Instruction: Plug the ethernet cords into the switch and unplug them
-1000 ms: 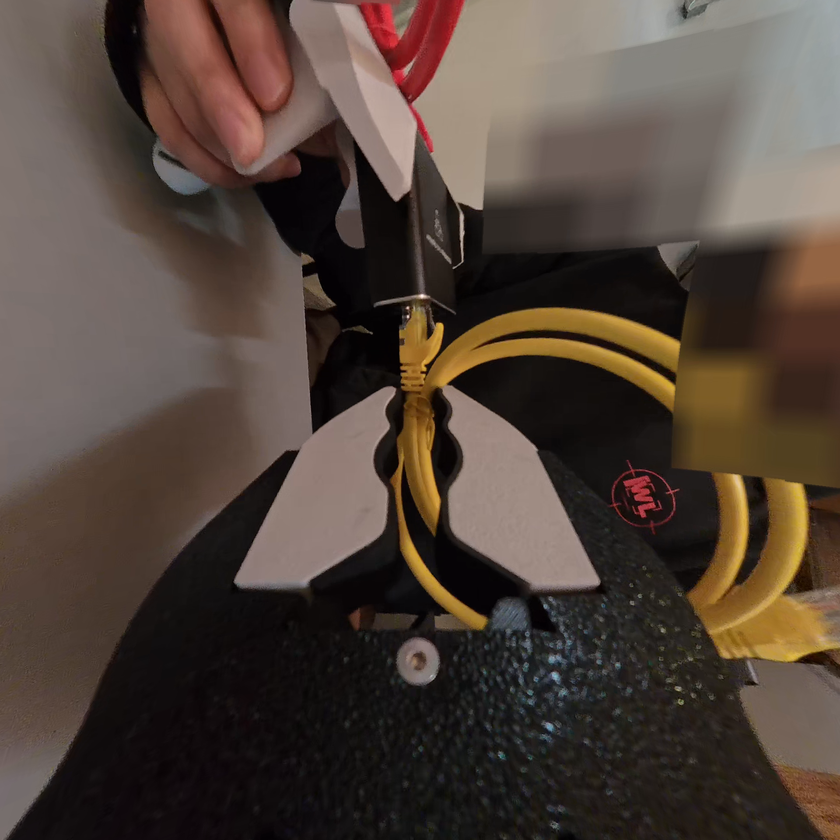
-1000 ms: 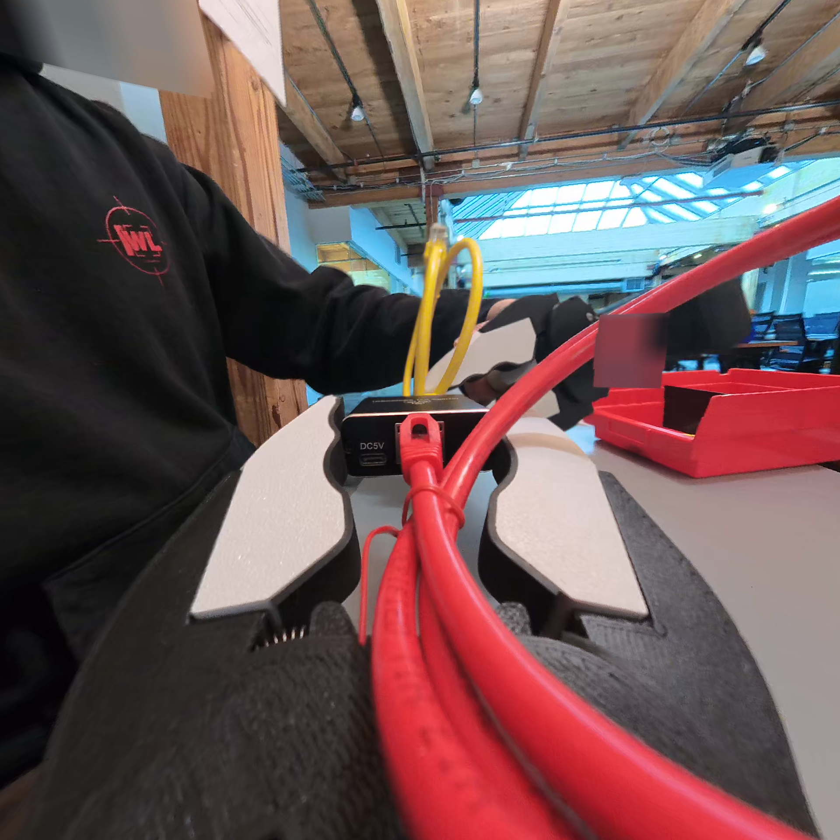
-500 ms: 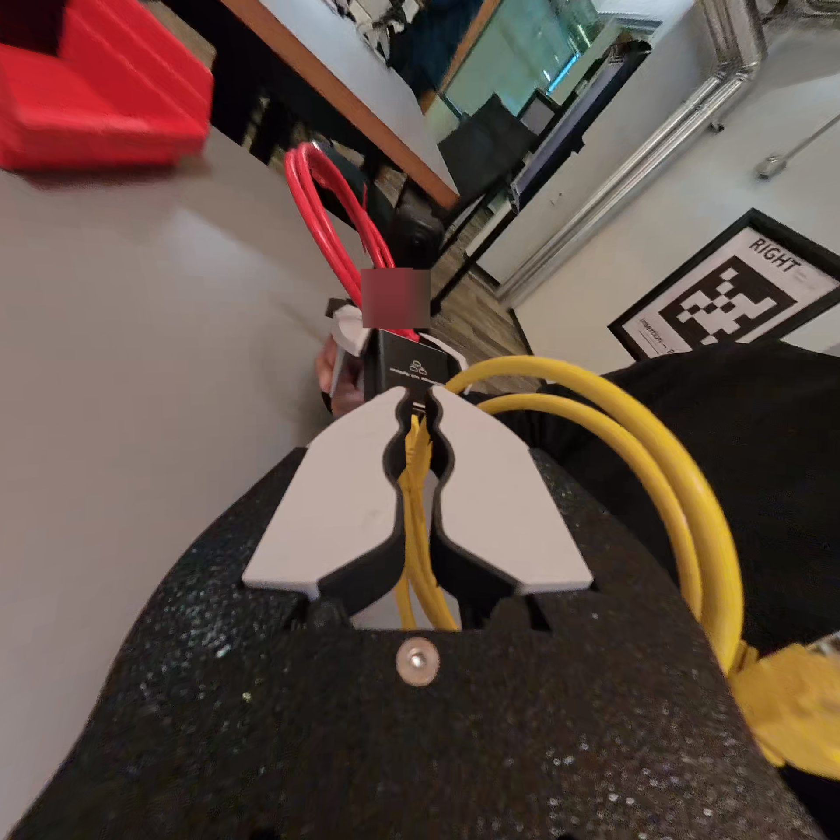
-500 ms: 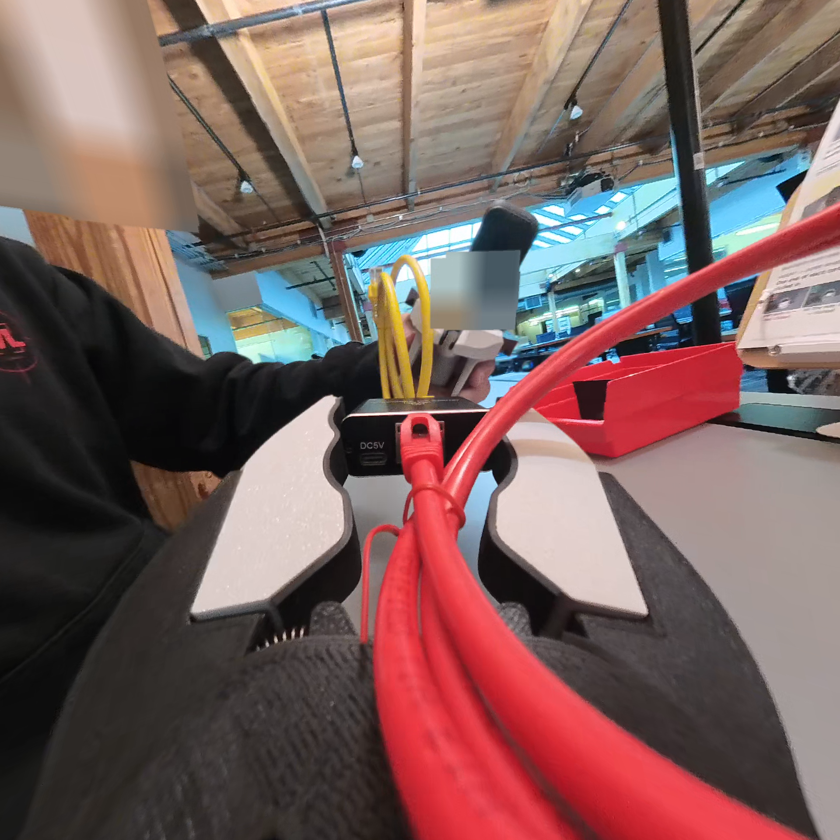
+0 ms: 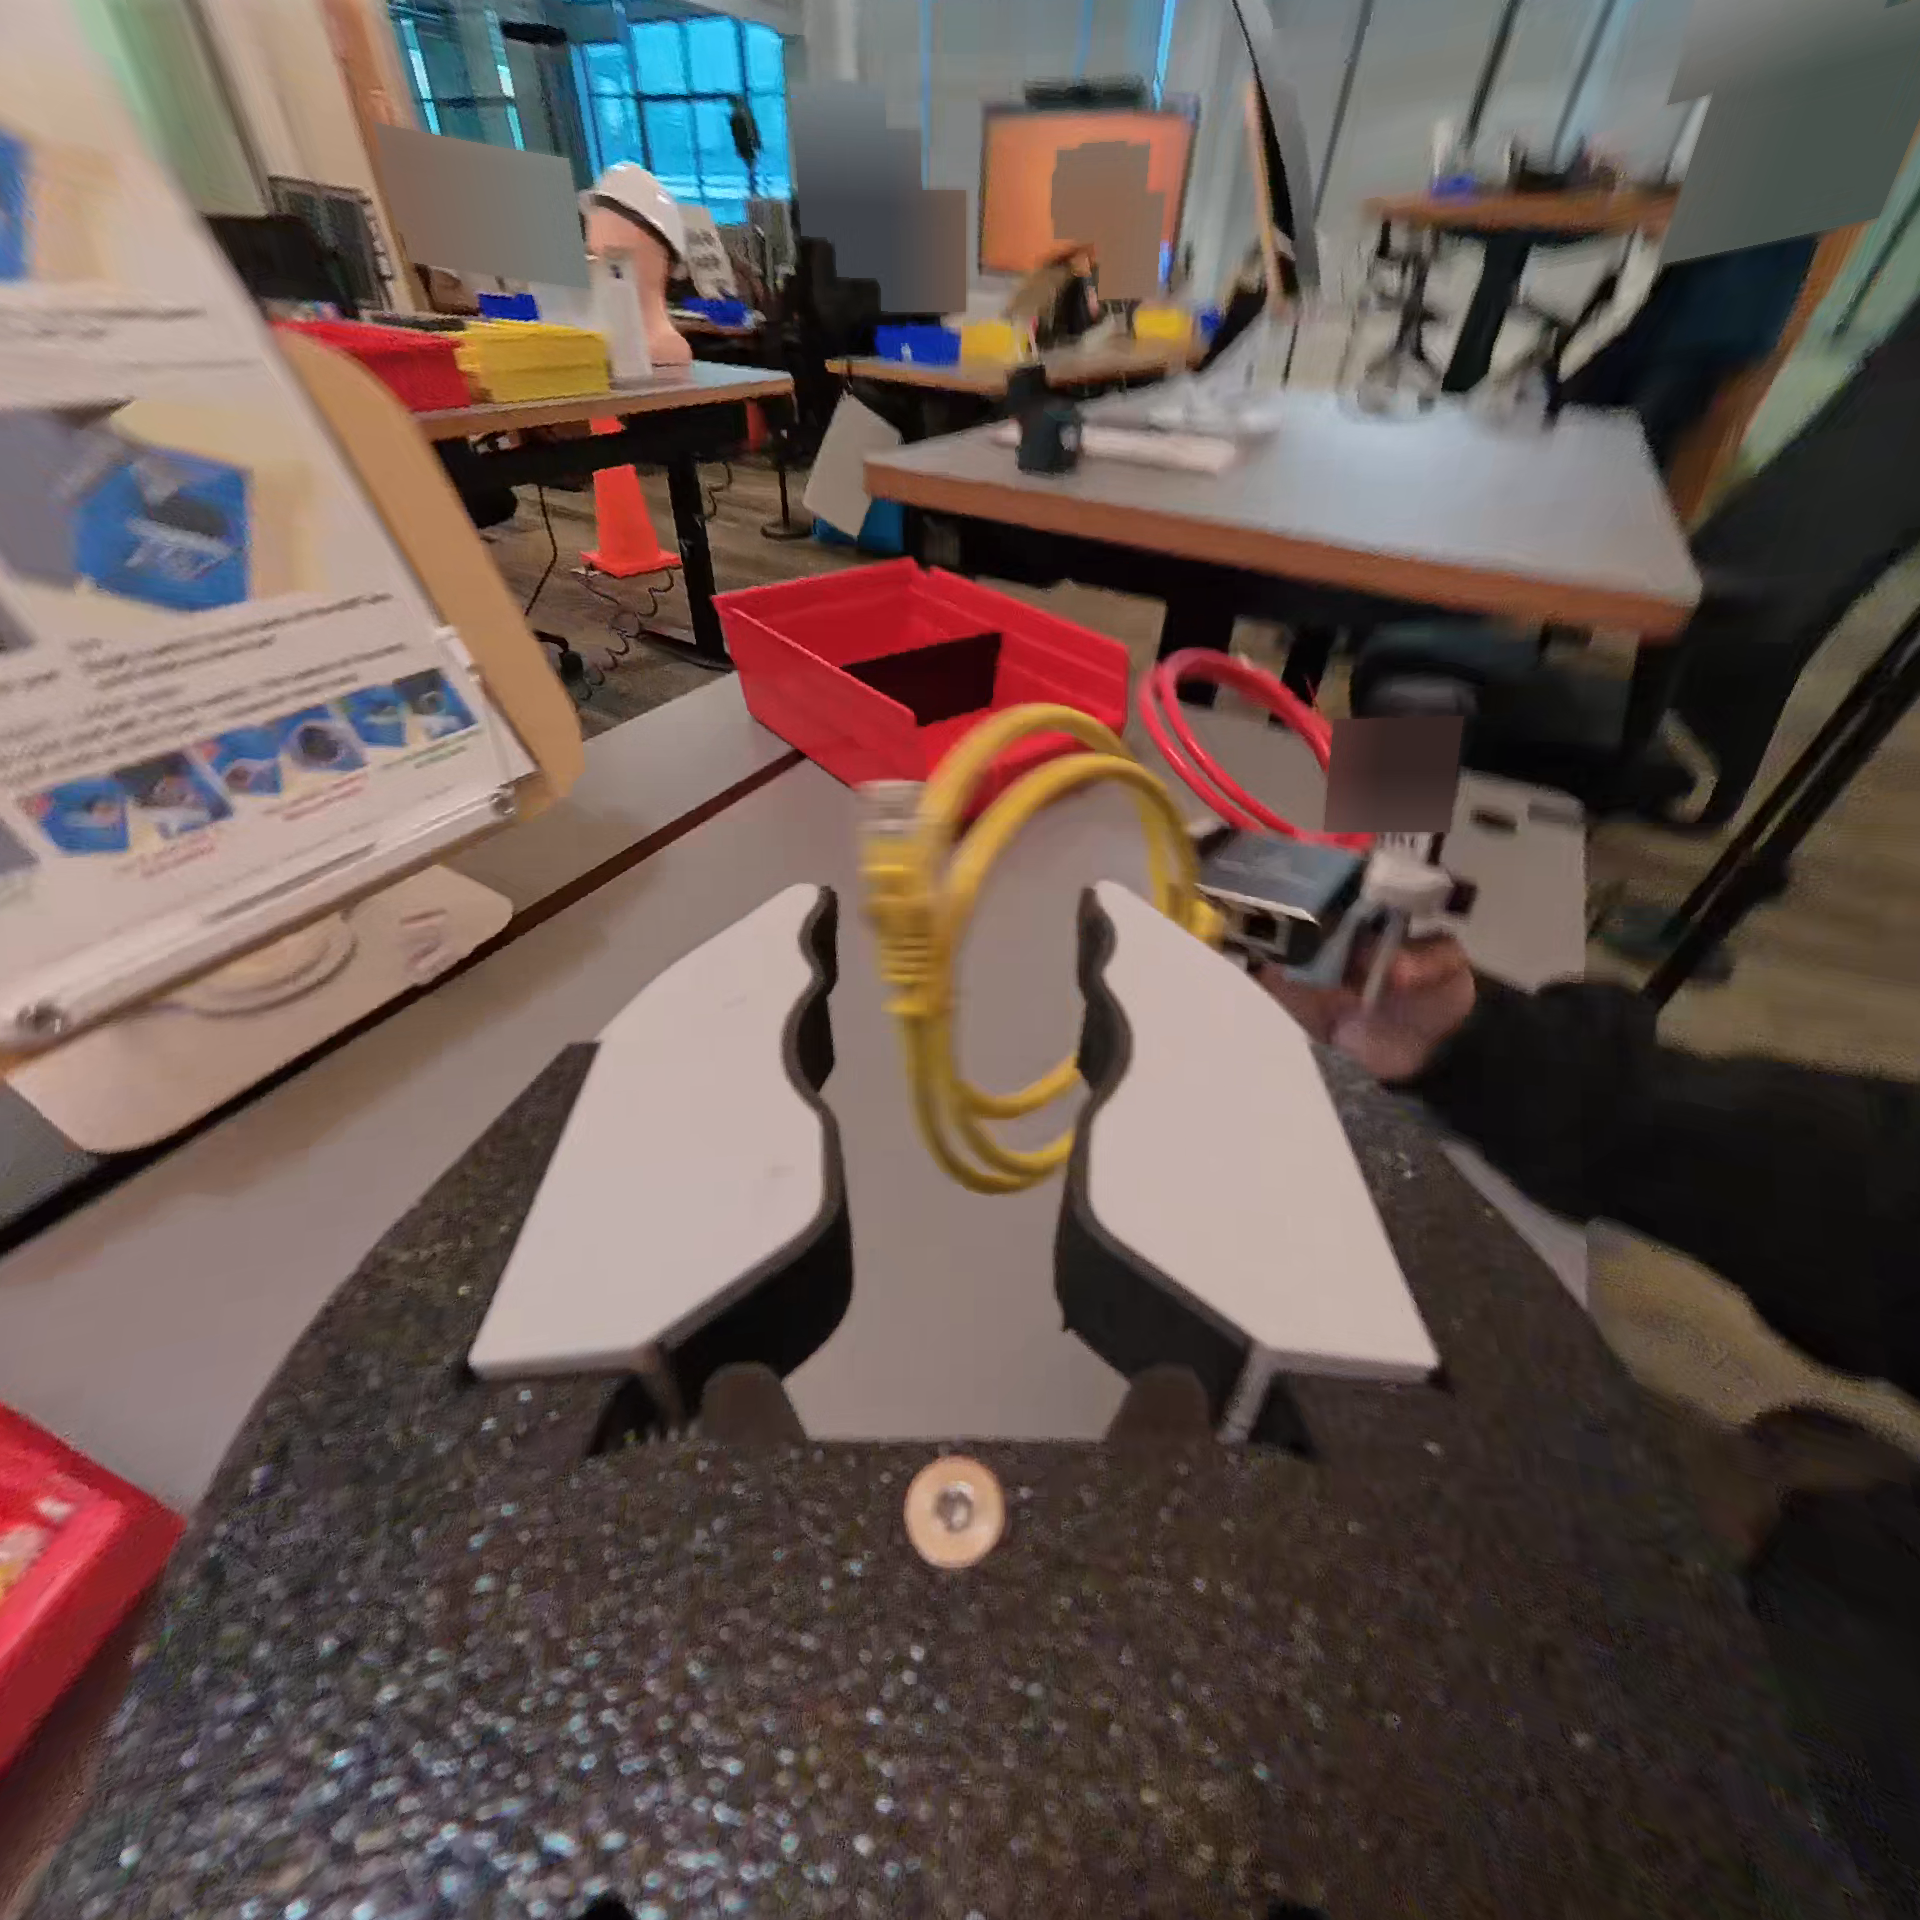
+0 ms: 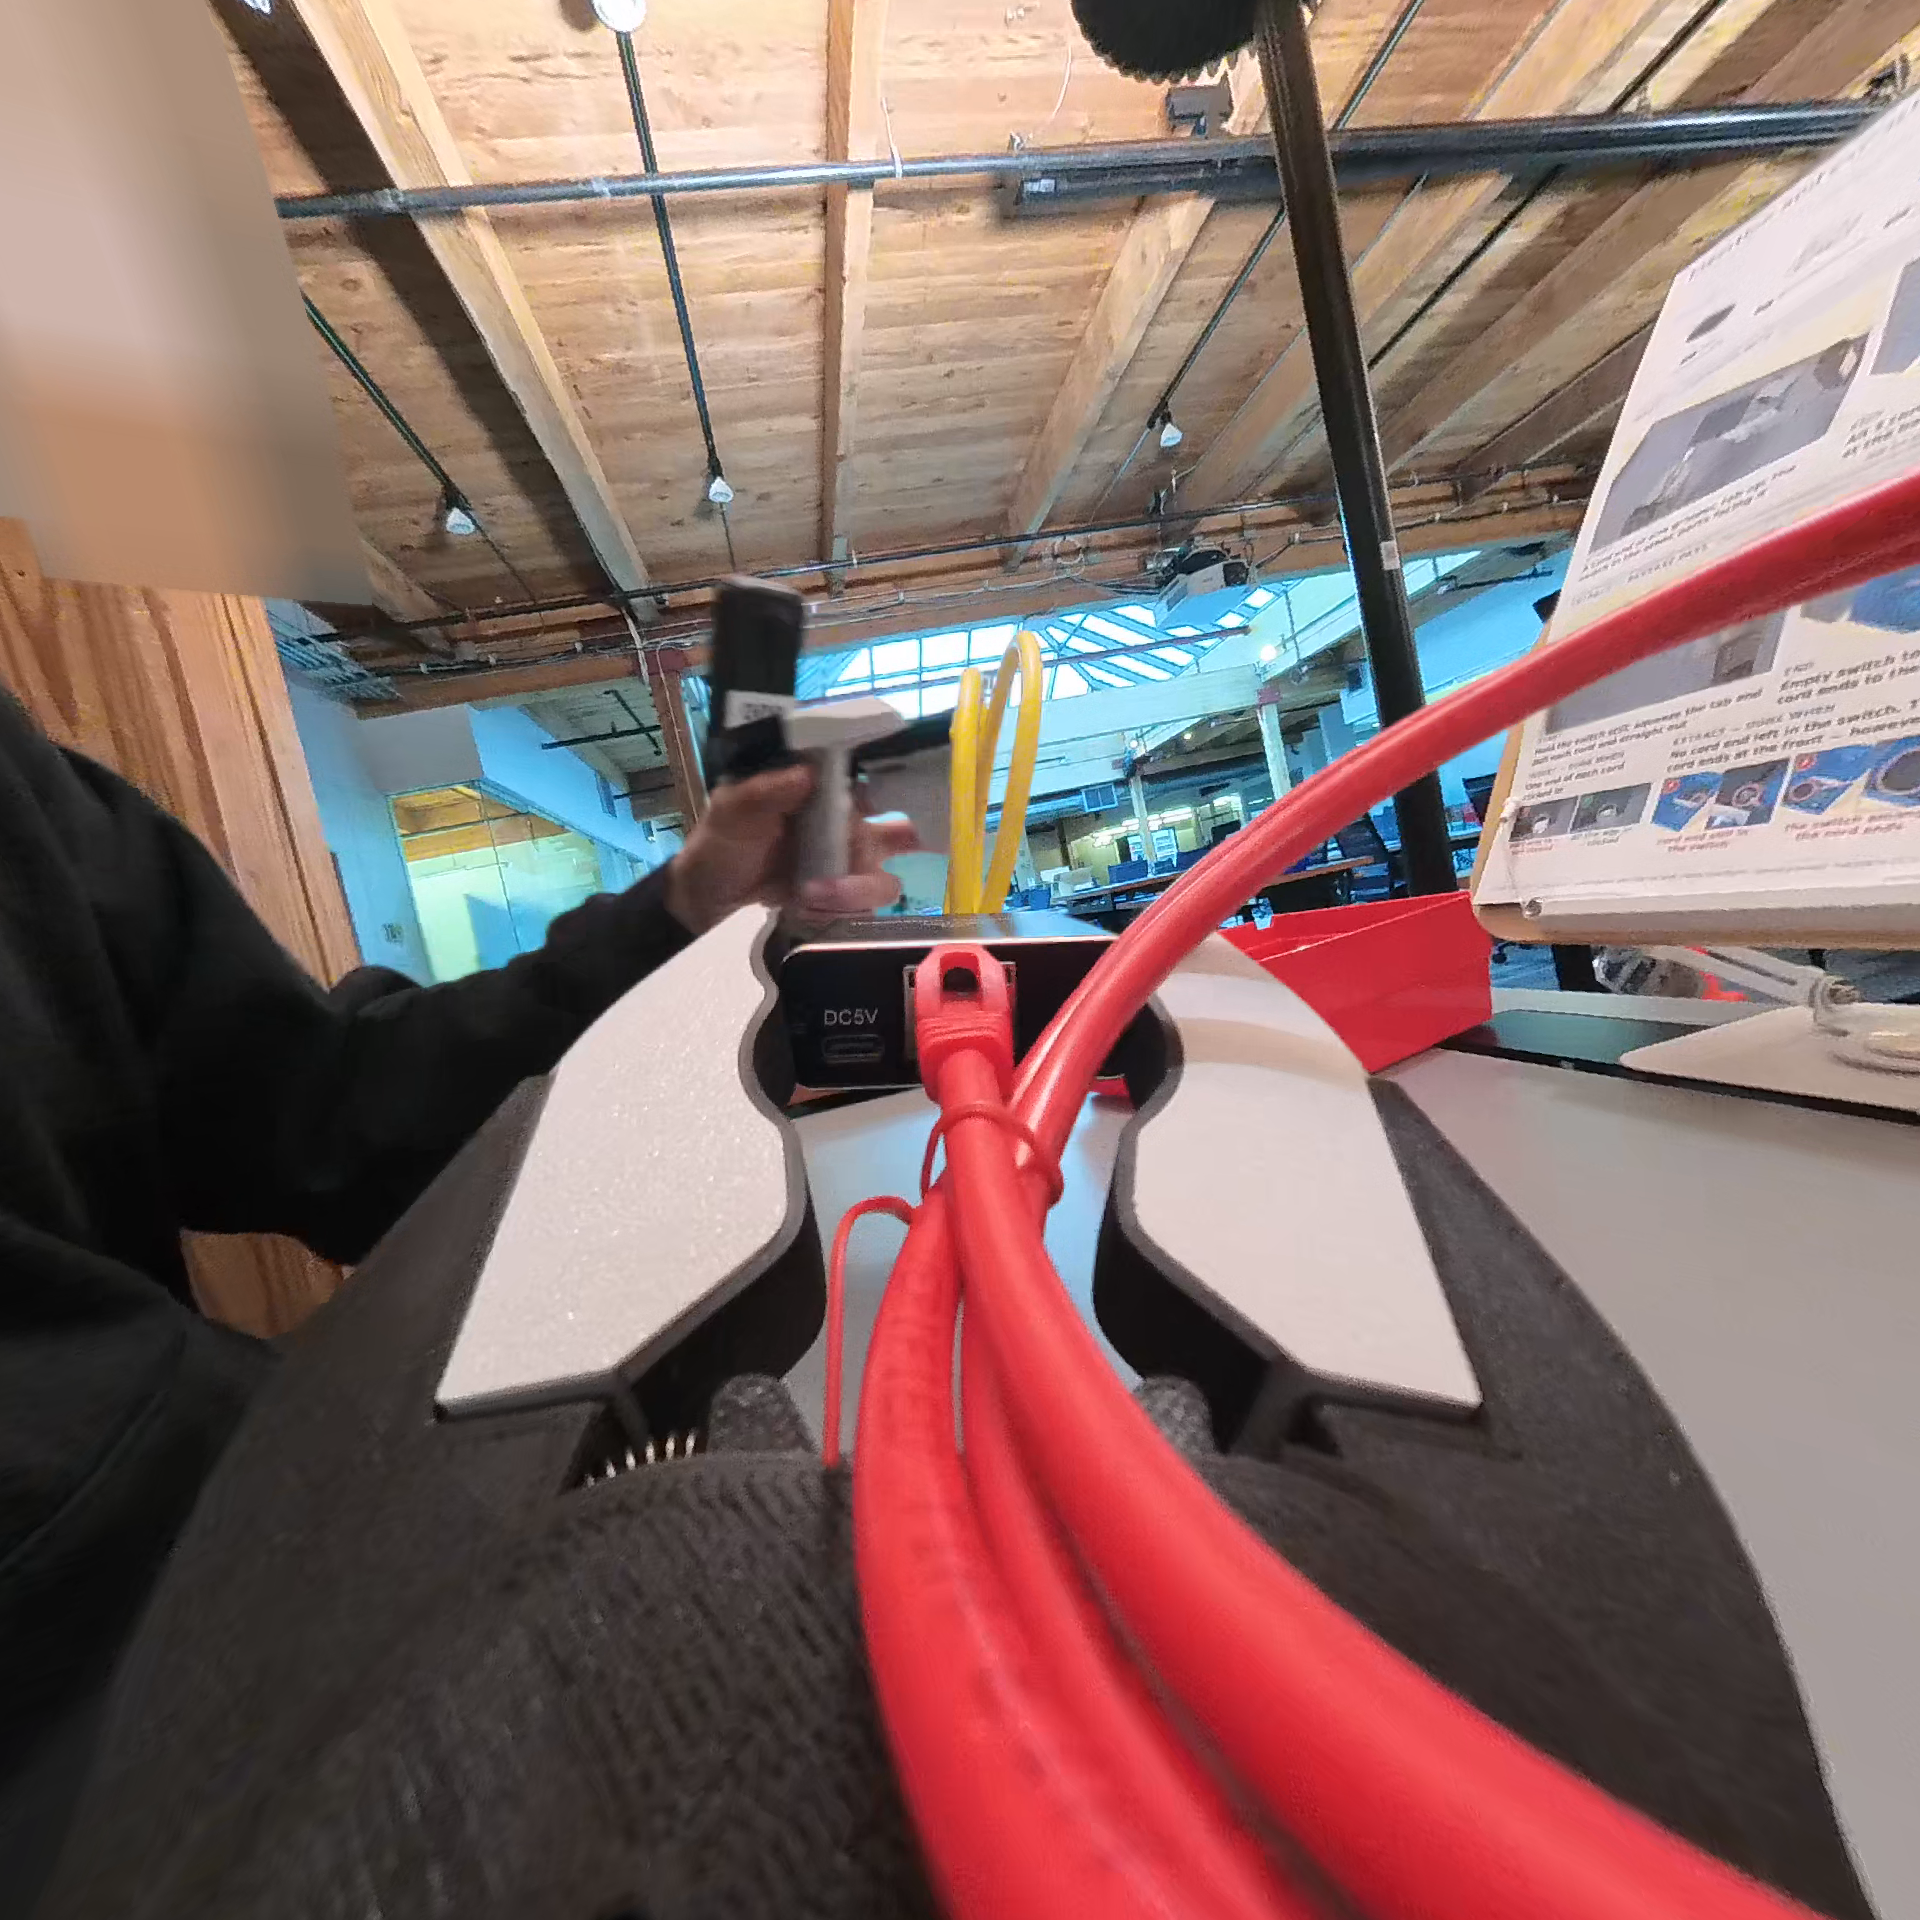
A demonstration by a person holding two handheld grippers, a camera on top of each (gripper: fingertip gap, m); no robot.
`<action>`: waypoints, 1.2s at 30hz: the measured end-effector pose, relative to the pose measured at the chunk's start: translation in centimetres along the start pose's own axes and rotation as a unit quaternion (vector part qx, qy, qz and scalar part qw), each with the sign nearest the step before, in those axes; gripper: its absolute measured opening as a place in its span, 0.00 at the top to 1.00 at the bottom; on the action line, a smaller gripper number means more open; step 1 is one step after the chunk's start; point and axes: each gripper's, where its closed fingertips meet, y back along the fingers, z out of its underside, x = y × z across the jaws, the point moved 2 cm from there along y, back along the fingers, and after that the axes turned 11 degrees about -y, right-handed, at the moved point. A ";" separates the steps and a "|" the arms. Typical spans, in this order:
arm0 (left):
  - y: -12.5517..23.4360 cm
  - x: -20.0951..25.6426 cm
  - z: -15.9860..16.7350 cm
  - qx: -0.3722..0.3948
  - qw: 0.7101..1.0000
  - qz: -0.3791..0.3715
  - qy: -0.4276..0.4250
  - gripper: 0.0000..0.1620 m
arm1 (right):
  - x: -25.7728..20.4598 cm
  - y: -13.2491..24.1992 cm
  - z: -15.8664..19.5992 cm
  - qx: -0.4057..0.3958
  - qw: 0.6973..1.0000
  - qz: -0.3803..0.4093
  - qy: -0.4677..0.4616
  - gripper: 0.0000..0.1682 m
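My right gripper (image 6: 966,977) is shut on the small black switch (image 6: 862,1023) and holds it just above the grey table. A red cord (image 6: 971,1049) is plugged into the switch's near face, and its coil runs back over the gripper. A yellow cord (image 6: 997,769) rises from the switch's far side. In the left wrist view my left gripper (image 5: 956,914) is open and empty. The yellow cord coil (image 5: 935,1039) hangs just beyond its fingertips, one plug (image 5: 894,831) free, the other end at the switch (image 5: 1273,883) to the right, with the red cord (image 5: 1216,748) behind.
A red bin (image 5: 831,675) sits on the table (image 5: 675,790) beyond the cords. A tilted instruction board on a stand (image 5: 208,623) stands at the left, also seen in the right wrist view (image 6: 1766,623). The person's black sleeve (image 5: 1662,1122) crosses at the right. The left gripper's tips are roughly 20 centimeters from the right gripper's.
My left gripper has opened and let go of the yellow cord, then drawn back and turned away from the switch. The yellow cord stays at the switch. The right gripper kept its hold.
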 end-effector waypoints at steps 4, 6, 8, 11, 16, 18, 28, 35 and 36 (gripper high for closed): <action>-1.8 6.5 0.7 -0.047 0.991 0.015 -0.123 0.73 | -0.2 -0.1 -0.1 0.008 1.000 -0.003 0.002 0.62; -2.4 7.2 0.7 -0.045 0.985 -0.038 -0.164 0.74 | -0.1 -0.3 0.1 0.006 1.000 -0.003 0.000 0.62; -2.9 8.3 0.5 -0.031 0.984 -0.037 -0.173 0.79 | -0.5 -0.3 0.3 0.003 1.000 -0.016 -0.003 0.62; -4.4 8.8 3.2 -0.103 0.985 0.031 -0.133 0.69 | -0.8 -0.5 0.5 -0.006 1.000 -0.028 0.001 0.62; -5.6 9.6 6.2 -0.207 0.963 0.102 -0.141 0.68 | -1.3 -0.9 1.0 -0.021 0.999 -0.040 0.009 0.62; -6.1 9.6 6.8 -0.224 0.955 0.099 -0.166 0.71 | -1.5 -1.0 1.3 -0.030 0.998 -0.048 0.017 0.62; -7.2 10.0 6.9 -0.208 0.954 0.124 -0.178 0.88 | -2.0 -1.1 1.5 -0.042 0.997 -0.064 0.027 0.62; -7.0 10.6 6.5 -0.200 0.957 0.141 -0.159 0.84 | -2.2 -1.0 1.5 -0.039 0.996 -0.074 0.020 0.62; -7.0 10.5 6.5 -0.198 0.958 0.137 -0.154 0.88 | -2.3 -1.0 1.4 -0.039 0.996 -0.075 0.021 0.62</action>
